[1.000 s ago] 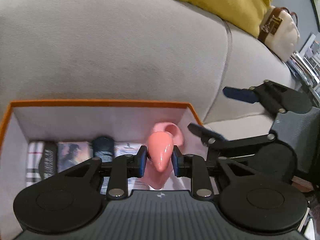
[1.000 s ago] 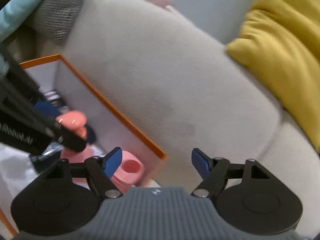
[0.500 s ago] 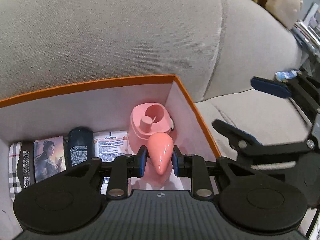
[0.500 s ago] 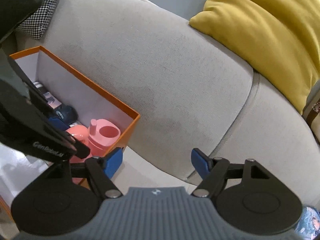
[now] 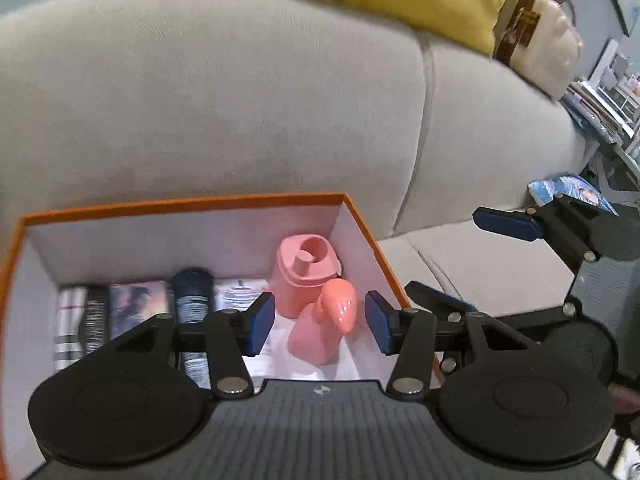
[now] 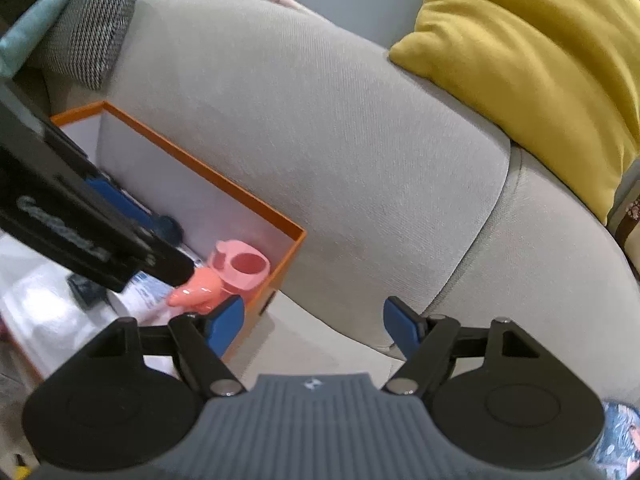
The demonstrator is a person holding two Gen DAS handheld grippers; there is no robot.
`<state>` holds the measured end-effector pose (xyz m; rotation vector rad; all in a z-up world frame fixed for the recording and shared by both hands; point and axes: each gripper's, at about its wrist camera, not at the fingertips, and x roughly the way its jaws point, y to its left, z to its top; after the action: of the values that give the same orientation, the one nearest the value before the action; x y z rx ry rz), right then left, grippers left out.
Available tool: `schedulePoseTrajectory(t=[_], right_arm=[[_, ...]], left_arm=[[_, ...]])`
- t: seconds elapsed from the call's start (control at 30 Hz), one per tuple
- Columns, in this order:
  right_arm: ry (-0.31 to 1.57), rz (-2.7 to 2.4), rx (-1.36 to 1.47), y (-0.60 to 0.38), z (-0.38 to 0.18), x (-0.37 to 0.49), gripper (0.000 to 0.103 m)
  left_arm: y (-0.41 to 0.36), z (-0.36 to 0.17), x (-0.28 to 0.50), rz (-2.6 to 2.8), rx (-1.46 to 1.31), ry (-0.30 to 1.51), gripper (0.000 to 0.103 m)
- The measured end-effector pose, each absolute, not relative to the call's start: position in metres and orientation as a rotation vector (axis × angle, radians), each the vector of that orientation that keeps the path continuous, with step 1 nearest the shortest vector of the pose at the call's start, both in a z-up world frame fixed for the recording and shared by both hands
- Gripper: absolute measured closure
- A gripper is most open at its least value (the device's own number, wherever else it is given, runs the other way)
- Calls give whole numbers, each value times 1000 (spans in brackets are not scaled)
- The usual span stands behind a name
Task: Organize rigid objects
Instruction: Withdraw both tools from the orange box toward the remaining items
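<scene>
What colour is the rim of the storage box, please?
Orange rim with white walls inside, clearest in the left wrist view.

A grey fabric sofa point(image 5: 224, 112) carries everything here. On its seat, close against the backrest, stands an open orange box point(image 5: 184, 204) with white inner walls. A mustard-yellow cushion point(image 6: 532, 52) leans on the backrest top, and beside it, farther along, sits a cream handbag with brown straps point(image 5: 540, 40). At the other end a houndstooth-patterned cushion point(image 6: 92, 20) rests against the sofa arm. A colourful printed booklet point(image 5: 576, 192) lies on the seat near its far edge.
</scene>
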<state>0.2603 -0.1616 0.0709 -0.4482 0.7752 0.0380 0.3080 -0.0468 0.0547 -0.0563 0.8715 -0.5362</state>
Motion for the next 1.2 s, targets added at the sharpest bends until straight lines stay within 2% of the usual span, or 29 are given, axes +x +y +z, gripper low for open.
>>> schedulePoseTrajectory(t=[0.2, 0.37, 0.5, 0.8, 0.93, 1.13, 1.2], right_arm=[[680, 93, -391, -129, 98, 215, 26], [641, 132, -309, -87, 99, 173, 26], [713, 139, -203, -59, 83, 154, 26], [954, 124, -50, -33, 30, 147, 25], [1026, 129, 23, -29, 19, 155, 26], [1063, 143, 38, -16, 9, 166, 27], [1077, 141, 52, -17, 5, 170, 34]], left_arm=[[-11, 82, 242, -463, -45, 685, 44], [34, 83, 199, -383, -120, 643, 44], [73, 66, 176, -314, -189, 695, 44], [134, -4, 159, -159, -328, 977, 46], [140, -13, 163, -140, -371, 973, 46], [135, -24, 163, -206, -308, 988, 36], [132, -26, 164, -210, -286, 990, 31]])
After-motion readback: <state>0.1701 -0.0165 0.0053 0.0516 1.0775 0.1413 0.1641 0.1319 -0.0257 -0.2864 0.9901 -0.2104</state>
